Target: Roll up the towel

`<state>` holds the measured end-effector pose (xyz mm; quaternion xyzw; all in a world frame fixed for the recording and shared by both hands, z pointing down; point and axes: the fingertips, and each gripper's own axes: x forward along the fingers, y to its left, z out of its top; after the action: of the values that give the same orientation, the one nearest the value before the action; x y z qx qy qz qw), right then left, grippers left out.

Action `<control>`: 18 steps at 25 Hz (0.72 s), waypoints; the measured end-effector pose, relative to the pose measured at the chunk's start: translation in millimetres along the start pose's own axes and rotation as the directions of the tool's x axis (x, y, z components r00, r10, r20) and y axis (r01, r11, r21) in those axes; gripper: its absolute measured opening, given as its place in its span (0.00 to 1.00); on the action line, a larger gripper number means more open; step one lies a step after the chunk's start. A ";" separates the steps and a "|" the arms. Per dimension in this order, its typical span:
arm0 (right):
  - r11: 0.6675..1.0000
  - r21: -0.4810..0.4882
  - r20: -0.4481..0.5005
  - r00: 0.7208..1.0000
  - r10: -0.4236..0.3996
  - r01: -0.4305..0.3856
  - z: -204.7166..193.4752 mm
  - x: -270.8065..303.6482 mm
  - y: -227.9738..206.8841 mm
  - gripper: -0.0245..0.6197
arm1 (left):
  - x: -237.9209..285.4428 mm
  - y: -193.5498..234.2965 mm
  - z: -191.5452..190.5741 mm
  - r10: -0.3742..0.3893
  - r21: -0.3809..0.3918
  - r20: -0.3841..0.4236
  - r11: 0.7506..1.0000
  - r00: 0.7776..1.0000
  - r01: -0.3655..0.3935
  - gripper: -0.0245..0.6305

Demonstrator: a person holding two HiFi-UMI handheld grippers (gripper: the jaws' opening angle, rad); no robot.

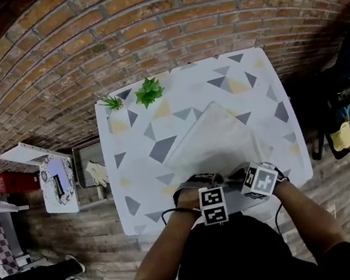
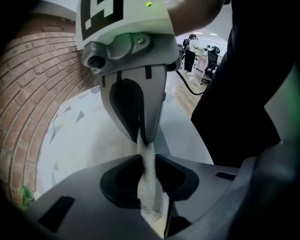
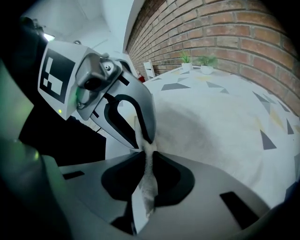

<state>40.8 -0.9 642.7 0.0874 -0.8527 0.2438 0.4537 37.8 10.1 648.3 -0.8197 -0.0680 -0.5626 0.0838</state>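
Both forearms, left (image 1: 157, 258) and right (image 1: 307, 214), reach forward from the bottom of the head view and draw in toward each other. They bring the two grippers side by side at the near edge of the tabletop (image 1: 136, 157). Each gripper tips steeply down, its marker cube facing up.

In its own view, the left gripper (image 2: 142, 139) has its jaws closed on a thin fold of the white towel (image 2: 151, 183). The cloth is nipped at the jaw tips and runs as a narrow strip back between them toward the camera. The right gripper (image 3: 148, 143) does the same. Its jaws are pressed on a fold of towel edge, which hangs as a slim, slightly twisted band back toward the lens. In the head view the left gripper (image 1: 214, 178) and right gripper (image 1: 238, 176) sit near each other, both on the towel's nearest part.

Beyond the jaws the towel (image 1: 218, 136) lies spread flat on the tabletop, turned cornerwise, and covers the middle and near right of it. Behind the right gripper it shows as a broad pale sheet (image 3: 213, 124).

Around it the tabletop is white with grey and yellow triangles. Two small green plants (image 1: 148, 91) stand at its far left edge, just before a brick wall (image 1: 160, 18).
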 end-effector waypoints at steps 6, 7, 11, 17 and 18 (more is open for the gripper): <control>0.992 -0.048 0.067 0.991 -0.115 0.118 10.9 -22.6 -2.5 0.26 | 1.2 3.4 -1.1 -0.093 -0.093 0.032 0.991 0.995 0.095 0.15; 0.990 -0.069 0.080 0.990 -0.119 0.125 14.8 -25.6 1.4 0.26 | 1.0 4.5 -1.2 -0.105 -0.099 0.034 0.989 0.994 0.108 0.14; 0.980 -0.155 0.040 0.992 -0.117 0.122 11.9 -15.6 17.5 0.26 | 0.8 11.4 -1.3 -0.115 -0.112 0.038 0.987 0.993 0.119 0.14; 0.954 -0.205 -0.026 0.973 -0.229 0.219 -3.8 4.3 2.6 0.26 | -1.8 19.7 -2.3 -0.055 -0.105 0.036 0.993 0.998 0.058 0.18; 0.949 -0.217 -0.029 0.970 -0.241 0.229 -3.2 5.4 0.3 0.26 | -3.5 20.6 -2.7 -0.038 -0.096 0.030 0.995 0.999 0.041 0.19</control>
<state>39.9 1.4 648.5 0.1324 -0.8445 0.0980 0.5095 38.3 -10.6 644.7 -0.8291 -0.0581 -0.5552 0.0321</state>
